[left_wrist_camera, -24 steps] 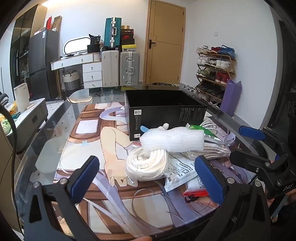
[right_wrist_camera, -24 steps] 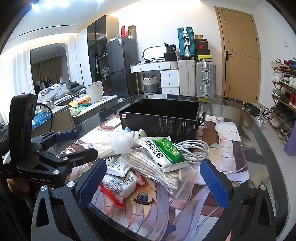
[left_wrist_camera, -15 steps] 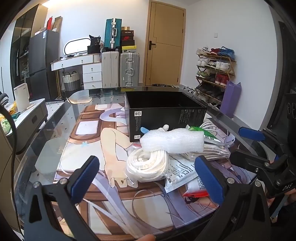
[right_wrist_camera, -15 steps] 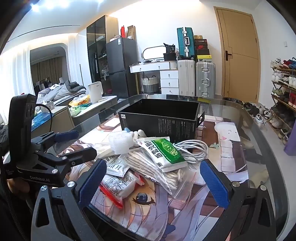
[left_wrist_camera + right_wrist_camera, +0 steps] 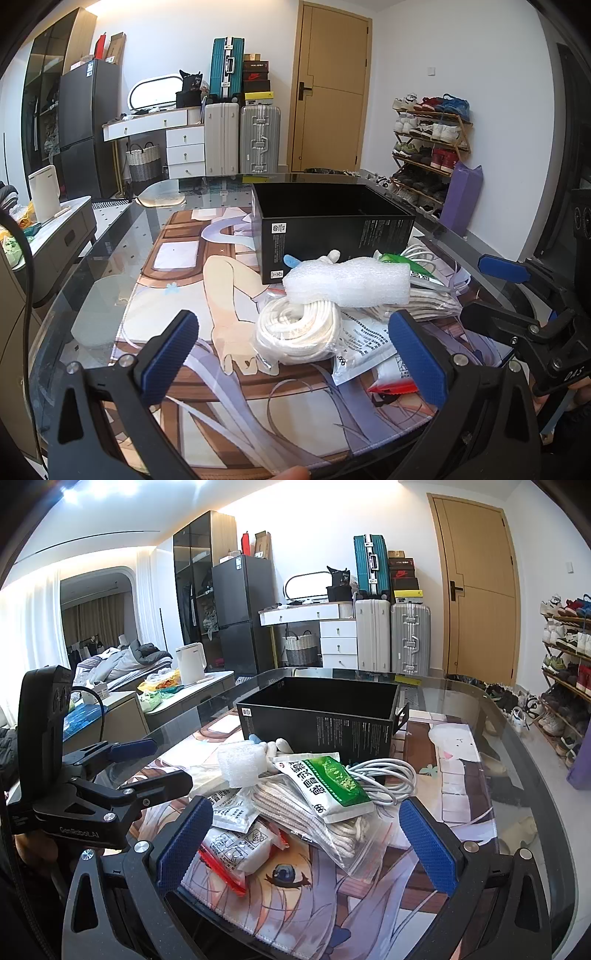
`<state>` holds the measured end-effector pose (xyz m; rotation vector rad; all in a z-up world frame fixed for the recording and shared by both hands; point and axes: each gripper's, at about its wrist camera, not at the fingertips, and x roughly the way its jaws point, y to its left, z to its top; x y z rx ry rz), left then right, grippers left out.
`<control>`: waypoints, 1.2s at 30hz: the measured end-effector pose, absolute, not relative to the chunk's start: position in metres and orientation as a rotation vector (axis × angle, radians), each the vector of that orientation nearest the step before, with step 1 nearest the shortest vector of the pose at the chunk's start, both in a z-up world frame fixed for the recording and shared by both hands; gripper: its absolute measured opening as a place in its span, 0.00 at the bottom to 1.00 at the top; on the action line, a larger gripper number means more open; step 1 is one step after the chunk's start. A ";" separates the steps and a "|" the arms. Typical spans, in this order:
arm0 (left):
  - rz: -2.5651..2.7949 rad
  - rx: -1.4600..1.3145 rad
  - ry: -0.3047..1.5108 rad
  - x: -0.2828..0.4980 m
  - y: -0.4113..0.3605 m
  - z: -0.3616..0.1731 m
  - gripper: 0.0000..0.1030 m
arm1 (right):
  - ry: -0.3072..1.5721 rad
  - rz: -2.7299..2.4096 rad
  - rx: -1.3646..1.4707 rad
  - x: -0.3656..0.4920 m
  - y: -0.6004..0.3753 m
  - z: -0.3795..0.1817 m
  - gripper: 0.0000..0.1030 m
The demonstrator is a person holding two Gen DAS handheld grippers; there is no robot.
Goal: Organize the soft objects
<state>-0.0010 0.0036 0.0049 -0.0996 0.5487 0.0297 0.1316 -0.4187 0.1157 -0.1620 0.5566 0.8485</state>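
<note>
A: Compared with a moment back, barely anything has changed. The pile of soft things sits exactly where it did, and in both wrist views the framing has hardly drifted.

B: And the grippers?

A: The left gripper (image 5: 295, 350) is spread wide, nothing between its blue pads (image 5: 168, 356), nothing touching them. It hangs over the near edge of the glass table (image 5: 110, 258), tilted down toward the heap. The right gripper (image 5: 306, 838) is the same: jaws at full spread, empty, aimed down at the pile from the other side.

B: Walk me through the pile.

A: Nearest the left gripper, a bagged coil of white rope (image 5: 299, 332) lies on the printed mat (image 5: 177, 321). On top of it, lying across, is a white foam roll (image 5: 351, 282). Behind that foam, a small white plush piece with a blue tip (image 5: 317, 259) pokes up against the black box (image 5: 332, 225).

B: And from the right side?

A: A green-and-white packet (image 5: 325, 782) rests on a clear bag of white rope (image 5: 321, 819), with a looped white cable (image 5: 384, 779) just behind it. Flat white sachets (image 5: 236, 845) and a red-edged packet (image 5: 221, 871) lie at the front, nearest the right gripper's left pad.

B: The box?

A: Open-topped, upright, directly behind the heap. As far as its interior shows, nothing is in it.
</note>
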 end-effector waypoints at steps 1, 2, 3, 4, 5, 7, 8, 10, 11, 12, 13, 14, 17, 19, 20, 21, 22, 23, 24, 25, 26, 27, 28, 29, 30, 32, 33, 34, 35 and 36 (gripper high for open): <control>0.030 -0.100 0.548 -0.001 0.004 0.005 1.00 | 0.557 0.853 -0.164 0.132 -0.419 0.116 1.00; 0.030 -0.100 0.548 -0.001 0.004 0.005 1.00 | 0.556 0.852 -0.164 0.132 -0.419 0.116 1.00; 0.031 -0.100 0.548 -0.001 0.004 0.005 1.00 | 0.556 0.851 -0.165 0.132 -0.419 0.116 1.00; 0.031 -0.100 0.548 0.000 0.004 0.005 1.00 | 0.557 0.852 -0.165 0.132 -0.419 0.116 1.00; 0.031 -0.100 0.548 -0.001 0.004 0.005 1.00 | 0.558 0.853 -0.164 0.132 -0.419 0.116 1.00; 0.032 -0.100 0.549 -0.001 0.004 0.005 1.00 | 0.556 0.852 -0.165 0.132 -0.419 0.116 1.00; 0.030 -0.100 0.548 -0.001 0.004 0.005 1.00 | 0.558 0.854 -0.165 0.132 -0.419 0.116 1.00; 0.031 -0.100 0.547 -0.001 0.004 0.005 1.00 | 0.556 0.853 -0.164 0.132 -0.419 0.116 1.00; 0.031 -0.100 0.547 -0.001 0.004 0.005 1.00 | 0.557 0.853 -0.164 0.132 -0.419 0.116 1.00; 0.032 -0.100 0.547 -0.001 0.004 0.005 1.00 | 0.556 0.852 -0.165 0.132 -0.419 0.116 1.00; 0.033 -0.100 0.546 0.000 0.004 0.005 1.00 | 0.557 0.853 -0.165 0.132 -0.419 0.116 1.00; 0.034 -0.102 0.545 -0.001 0.005 0.005 1.00 | 0.556 0.853 -0.164 0.132 -0.419 0.116 1.00; 0.035 -0.106 0.546 0.000 0.007 0.005 1.00 | 0.555 0.853 -0.164 0.131 -0.419 0.116 1.00; 0.035 -0.105 0.545 0.000 0.007 0.005 1.00 | 0.556 0.855 -0.163 0.132 -0.419 0.116 1.00; 0.035 -0.105 0.546 0.000 0.007 0.005 1.00 | 0.558 0.855 -0.164 0.132 -0.419 0.116 1.00; 0.034 -0.106 0.545 0.000 0.007 0.005 1.00 | 0.557 0.852 -0.164 0.132 -0.419 0.116 1.00; 0.034 -0.105 0.546 0.000 0.007 0.005 1.00 | 0.557 0.853 -0.164 0.132 -0.419 0.116 1.00; 0.035 -0.105 0.546 0.000 0.007 0.005 1.00 | 0.558 0.854 -0.164 0.132 -0.419 0.116 1.00; 0.034 -0.106 0.546 0.000 0.007 0.005 1.00 | 0.559 0.854 -0.163 0.132 -0.419 0.116 1.00; 0.034 -0.106 0.546 0.000 0.007 0.005 1.00 | 0.556 0.852 -0.163 0.132 -0.419 0.116 1.00; 0.034 -0.106 0.546 0.000 0.007 0.005 1.00 | 0.556 0.851 -0.163 0.132 -0.419 0.115 1.00; 0.033 -0.106 0.548 0.001 0.008 0.004 1.00 | 0.557 0.852 -0.163 0.132 -0.420 0.115 1.00; 0.034 -0.106 0.548 0.001 0.008 0.003 1.00 | 0.556 0.851 -0.163 0.132 -0.420 0.115 1.00; 0.034 -0.106 0.547 0.001 0.008 0.003 1.00 | 0.555 0.850 -0.162 0.132 -0.420 0.115 1.00; 0.033 -0.106 0.548 0.001 0.008 0.003 1.00 | 0.554 0.850 -0.161 0.132 -0.421 0.115 1.00; 0.033 -0.106 0.547 0.001 0.008 0.003 1.00 | 0.553 0.850 -0.159 0.133 -0.421 0.119 1.00; 0.034 -0.106 0.548 0.001 0.008 0.003 1.00 | 0.553 0.849 -0.159 0.133 -0.421 0.120 1.00; 0.035 -0.106 0.548 0.002 0.008 0.002 1.00 | 0.553 0.848 -0.158 0.133 -0.421 0.120 1.00; 0.034 -0.106 0.547 0.001 0.008 0.003 1.00 | 0.553 0.848 -0.156 0.133 -0.421 0.120 1.00; 0.035 -0.106 0.546 0.001 0.007 0.003 1.00 | 0.554 0.849 -0.157 0.133 -0.421 0.120 1.00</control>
